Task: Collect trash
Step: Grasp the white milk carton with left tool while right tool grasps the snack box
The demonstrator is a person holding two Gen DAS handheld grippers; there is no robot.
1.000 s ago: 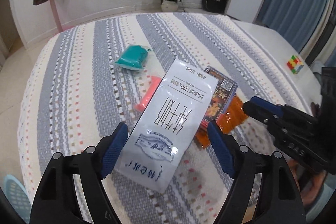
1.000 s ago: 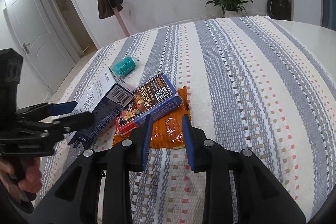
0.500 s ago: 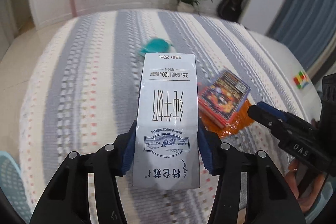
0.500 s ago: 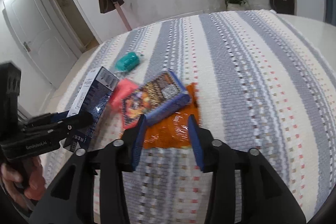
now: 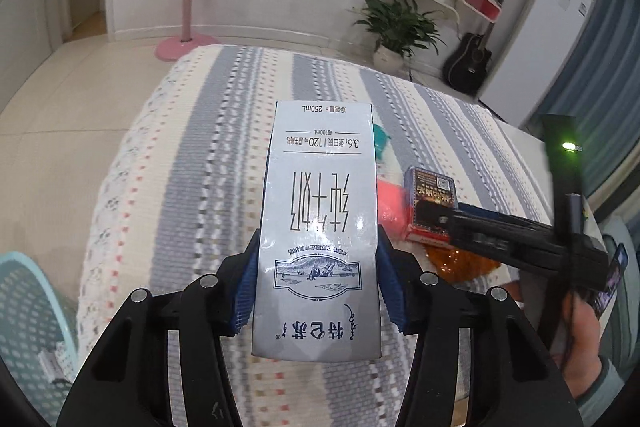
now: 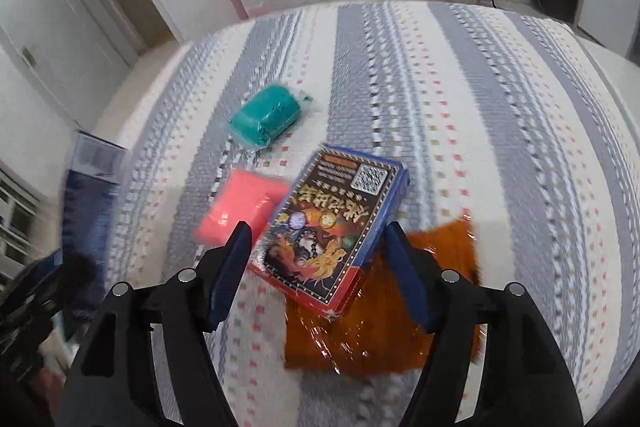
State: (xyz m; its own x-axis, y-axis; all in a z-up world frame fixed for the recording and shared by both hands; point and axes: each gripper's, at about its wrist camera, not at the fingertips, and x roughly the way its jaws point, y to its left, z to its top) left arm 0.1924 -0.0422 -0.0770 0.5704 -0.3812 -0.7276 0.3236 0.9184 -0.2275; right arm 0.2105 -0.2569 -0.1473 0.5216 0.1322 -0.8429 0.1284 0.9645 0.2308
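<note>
My left gripper [image 5: 316, 283] is shut on a silver-white milk carton [image 5: 318, 227] and holds it above the striped bed [image 5: 192, 155]. My right gripper [image 6: 320, 263] is open, its fingers on either side of a blue printed box [image 6: 332, 227] that lies on an orange wrapper [image 6: 380, 327]. A pink packet [image 6: 240, 207] and a teal bag [image 6: 266, 117] lie just beyond. The box [image 5: 430, 203], the pink packet [image 5: 388, 203] and the right gripper [image 5: 500, 231] also show in the left wrist view. The carton shows blurred at the left of the right wrist view [image 6: 92, 187].
A light blue perforated basket [image 5: 28, 315] stands on the floor at the bed's left edge. A pink coat stand [image 5: 186, 7], a potted plant [image 5: 396, 31] and a guitar [image 5: 470, 61] stand along the far wall.
My left gripper closed on the carton, lifted it and swung left toward the basket. My right gripper opened wider and moved forward over the blue box.
</note>
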